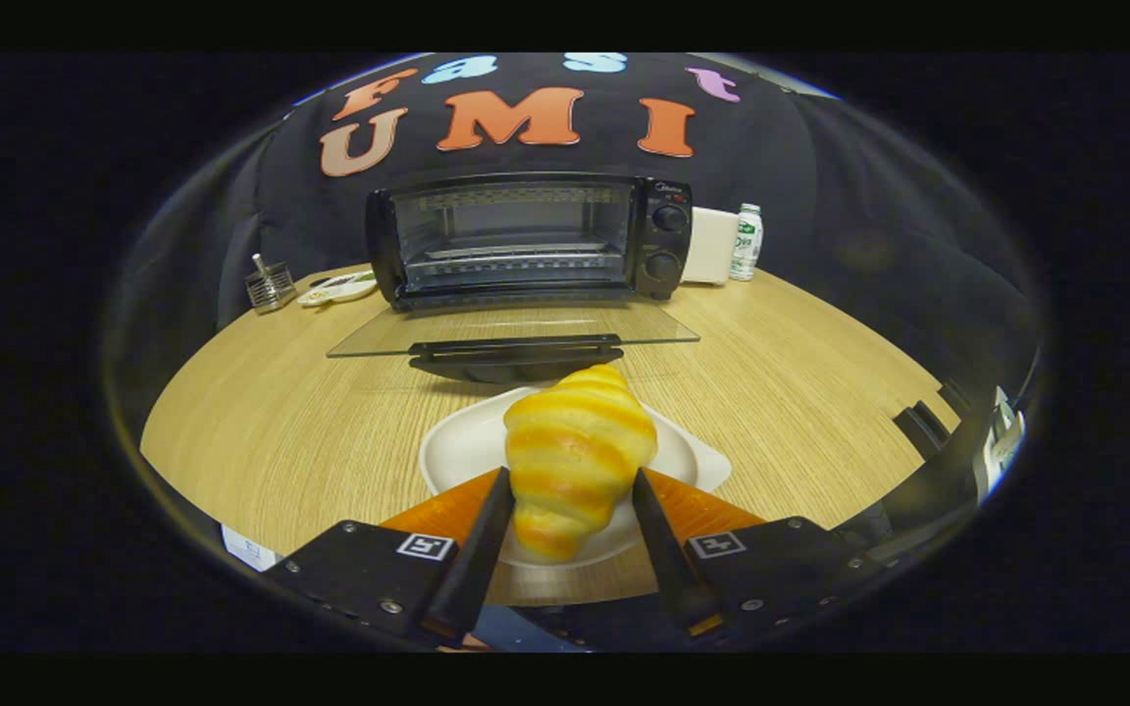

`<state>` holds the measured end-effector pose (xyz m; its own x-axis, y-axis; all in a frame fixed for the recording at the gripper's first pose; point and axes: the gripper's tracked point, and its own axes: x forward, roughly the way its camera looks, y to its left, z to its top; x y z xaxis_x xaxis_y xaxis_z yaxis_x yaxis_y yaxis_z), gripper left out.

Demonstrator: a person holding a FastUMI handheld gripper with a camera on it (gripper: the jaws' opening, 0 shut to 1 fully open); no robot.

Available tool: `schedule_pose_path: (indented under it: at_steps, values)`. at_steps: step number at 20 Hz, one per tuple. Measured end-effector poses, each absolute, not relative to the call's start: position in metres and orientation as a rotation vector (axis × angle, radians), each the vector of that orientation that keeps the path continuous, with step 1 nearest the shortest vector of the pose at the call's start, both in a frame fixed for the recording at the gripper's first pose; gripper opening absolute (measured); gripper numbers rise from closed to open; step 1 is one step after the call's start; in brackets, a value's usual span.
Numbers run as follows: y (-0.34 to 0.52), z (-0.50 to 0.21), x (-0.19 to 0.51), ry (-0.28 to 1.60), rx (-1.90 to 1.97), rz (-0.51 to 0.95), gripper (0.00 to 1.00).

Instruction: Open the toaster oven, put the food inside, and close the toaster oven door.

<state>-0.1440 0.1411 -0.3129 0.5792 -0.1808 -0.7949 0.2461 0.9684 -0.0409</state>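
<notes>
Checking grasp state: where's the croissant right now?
In the gripper view the croissant sits between the gripper's two fingers, over the white plate, just short of the toaster oven's open door.

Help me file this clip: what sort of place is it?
Probably a staged kitchen tabletop in a recording booth: a toaster oven with its door open on a wooden table, black cloth behind. The hand-held gripper closes on a croissant over a white plate.
</notes>
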Motion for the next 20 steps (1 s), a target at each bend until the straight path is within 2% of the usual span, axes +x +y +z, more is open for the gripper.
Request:
schedule_pose_path:
  at_steps: [3,5,7,12,20]
  values:
    - [0.137,-0.311,-0.149,0.934,0.125,-0.258,0.53]
    - [0.135,-0.301,-0.151,0.918,0.148,-0.248,0.46]
    - [0.135,-0.293,-0.154,0.9,0.169,-0.225,0.43]
    - [0.152,-0.265,-0.143,0.842,0.335,-0.079,0.42]
    - [0.167,-0.226,-0.076,0.716,0.66,0.108,0.42]
